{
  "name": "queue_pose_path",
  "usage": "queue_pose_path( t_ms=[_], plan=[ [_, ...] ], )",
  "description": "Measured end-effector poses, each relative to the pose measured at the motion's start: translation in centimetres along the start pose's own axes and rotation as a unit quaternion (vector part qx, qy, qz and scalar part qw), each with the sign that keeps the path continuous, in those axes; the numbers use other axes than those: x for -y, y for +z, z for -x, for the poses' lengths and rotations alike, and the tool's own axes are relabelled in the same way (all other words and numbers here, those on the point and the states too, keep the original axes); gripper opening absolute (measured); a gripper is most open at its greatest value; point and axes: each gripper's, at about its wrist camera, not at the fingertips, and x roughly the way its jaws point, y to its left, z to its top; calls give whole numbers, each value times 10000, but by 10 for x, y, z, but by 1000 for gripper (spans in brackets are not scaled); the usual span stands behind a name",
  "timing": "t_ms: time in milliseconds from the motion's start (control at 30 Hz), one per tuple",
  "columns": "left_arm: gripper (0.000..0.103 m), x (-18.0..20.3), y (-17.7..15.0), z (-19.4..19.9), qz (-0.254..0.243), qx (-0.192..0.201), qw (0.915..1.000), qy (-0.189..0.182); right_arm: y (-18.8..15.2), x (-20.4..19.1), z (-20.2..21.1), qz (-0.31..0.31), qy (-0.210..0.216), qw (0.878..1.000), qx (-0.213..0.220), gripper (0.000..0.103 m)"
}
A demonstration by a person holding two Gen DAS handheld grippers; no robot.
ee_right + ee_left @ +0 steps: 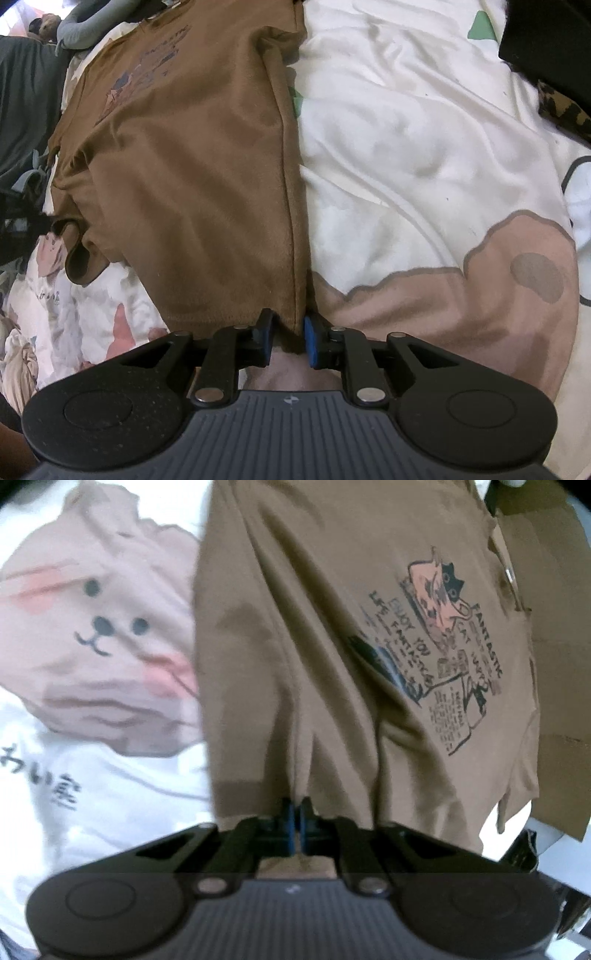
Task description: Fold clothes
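Note:
A brown T-shirt [314, 646] with a cat print [443, 638] lies on a white bedspread. My left gripper [296, 808] is shut on the shirt's hem, and the cloth runs away from the jaws in folds. In the right wrist view the same brown T-shirt [192, 177] lies spread out, with a sleeve [79, 254] at the left. My right gripper [289, 328] holds the shirt's lower corner between its blue pads [309, 339]; the jaws stand a little apart with the bunched hem between them.
The bedspread [406, 147] has a bear face print [107, 627] and a tan patch [480, 280]. Cardboard [554, 664] lies beside the shirt. Grey and dark clothes [29, 103] lie at the far left, and a dark item [546, 44] at the top right.

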Motion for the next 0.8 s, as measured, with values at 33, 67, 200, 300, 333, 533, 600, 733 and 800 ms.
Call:
queue_pose_path(
  t_ms=[33, 67, 200, 300, 333, 533, 600, 733, 800],
  plan=[
    [3, -2, 0, 5, -49, 15, 10000, 5, 1, -1, 0, 22, 0, 10000, 0, 7],
    [2, -3, 0, 10, -108, 23, 9999, 2, 1, -2, 1, 52, -3, 10000, 0, 3],
    [2, -10, 3, 33, -429, 55, 9991, 5, 3, -7, 9, 85, 53, 9999, -25, 3],
    [2, -12, -3, 48, -713, 83, 9974, 51, 3, -11, 25, 84, 125, 9999, 8, 3],
    [2, -13, -1, 61, -817, 95, 9966, 65, 4, -11, 31, 52, 130, 9999, 2, 3],
    [2, -26, -9, 113, -1349, 114, 9906, 216, 13, -22, 69, 57, 170, 9996, -225, 2],
    [2, -31, -7, 128, -1410, 163, 9896, 224, 15, -26, 81, 108, 198, 9994, -268, 2],
    [2, -36, -4, 154, -1556, 276, 9871, 259, 24, -22, 96, 145, 293, 9991, -274, 2],
    [2, -38, -3, 165, -1668, 329, 9848, 347, 45, -2, 88, 384, 339, 9978, -415, 2]
  ],
)
